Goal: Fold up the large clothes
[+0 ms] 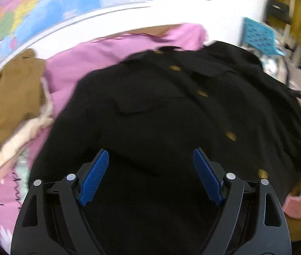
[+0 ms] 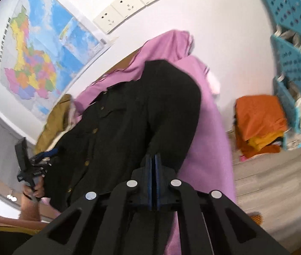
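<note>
A large black button-front garment (image 1: 171,110) with brass buttons lies on a pink sheet (image 1: 69,72). My left gripper (image 1: 150,176) is open just above its lower part, blue pads apart, nothing between them. My right gripper (image 2: 154,159) is shut on a fold of the black garment (image 2: 150,110), which hangs stretched from the pads toward the bed. The left gripper also shows in the right wrist view (image 2: 29,165), held in a hand at the garment's left edge.
A brown garment (image 1: 8,97) and a cream one lie left of the black garment. A wall map (image 2: 42,53) and sockets (image 2: 127,6) are behind. A folded orange pile (image 2: 259,119) and blue plastic baskets (image 2: 293,48) stand on the wooden floor to the right.
</note>
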`<state>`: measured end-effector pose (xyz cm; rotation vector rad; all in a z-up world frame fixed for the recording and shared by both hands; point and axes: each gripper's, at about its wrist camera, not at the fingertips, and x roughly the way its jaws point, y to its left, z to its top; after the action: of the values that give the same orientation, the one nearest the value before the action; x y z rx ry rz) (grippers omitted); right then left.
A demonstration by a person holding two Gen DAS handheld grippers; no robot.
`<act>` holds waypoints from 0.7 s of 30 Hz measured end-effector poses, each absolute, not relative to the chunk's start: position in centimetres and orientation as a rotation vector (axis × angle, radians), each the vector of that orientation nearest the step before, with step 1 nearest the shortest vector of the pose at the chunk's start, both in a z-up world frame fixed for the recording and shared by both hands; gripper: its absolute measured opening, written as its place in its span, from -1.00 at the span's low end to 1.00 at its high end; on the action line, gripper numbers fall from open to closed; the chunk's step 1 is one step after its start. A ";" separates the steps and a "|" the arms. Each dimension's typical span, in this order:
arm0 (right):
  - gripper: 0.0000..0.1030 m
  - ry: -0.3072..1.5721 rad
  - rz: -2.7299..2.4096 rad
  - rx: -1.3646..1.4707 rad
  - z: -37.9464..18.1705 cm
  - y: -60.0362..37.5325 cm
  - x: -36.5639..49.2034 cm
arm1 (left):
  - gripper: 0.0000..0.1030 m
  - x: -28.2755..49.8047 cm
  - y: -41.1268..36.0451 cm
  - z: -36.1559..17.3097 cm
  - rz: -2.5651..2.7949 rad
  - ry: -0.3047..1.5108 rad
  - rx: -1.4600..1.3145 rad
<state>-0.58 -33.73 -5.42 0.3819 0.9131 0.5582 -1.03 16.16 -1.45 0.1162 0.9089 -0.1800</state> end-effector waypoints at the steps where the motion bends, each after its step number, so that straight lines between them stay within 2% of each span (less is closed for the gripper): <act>1: -0.90 0.916 0.570 0.359 -5.2 -33.3 -0.5 | 0.57 -0.6 16.9 -1.3 -0.176 0.910 0.087; 2: -0.83 0.921 0.569 0.336 -5.1 -33.0 -0.4 | 0.57 -0.3 17.6 -1.0 -0.161 0.904 0.073; 4: -0.42 0.917 0.497 0.245 -4.6 -31.8 -0.2 | 0.59 0.2 18.4 -0.6 -0.127 0.901 0.071; 5: -0.08 0.896 0.480 0.224 -4.1 -31.2 -0.3 | 0.63 0.5 18.6 -0.5 -0.119 0.903 0.074; 7: -0.05 0.834 0.506 0.183 -2.5 -29.4 -0.5 | 0.79 0.9 18.7 -0.5 -0.058 0.903 0.126; 11: -0.02 0.776 0.659 0.068 -0.2 -23.5 -0.7 | 0.81 1.8 19.2 -1.6 -0.042 0.959 0.131; 15: 0.01 0.894 0.853 0.000 -2.2 -15.0 0.7 | 0.81 2.9 19.6 -3.5 -0.052 1.026 0.094; 18: 0.01 1.031 0.852 -0.028 -5.9 -9.5 3.4 | 0.81 3.4 19.7 -3.8 -0.094 1.036 0.072; 20: 0.01 1.074 0.812 -0.036 -7.4 -7.8 4.5 | 0.63 3.9 20.0 -4.0 -0.084 1.039 0.071; 21: 0.02 1.090 0.788 -0.030 -8.2 -7.4 5.0 | 0.24 4.2 20.2 -4.1 -0.060 1.044 0.073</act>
<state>5.02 -7.39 -8.17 -0.0304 1.0896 0.7880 4.15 20.22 -4.13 0.0733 1.0441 -0.0595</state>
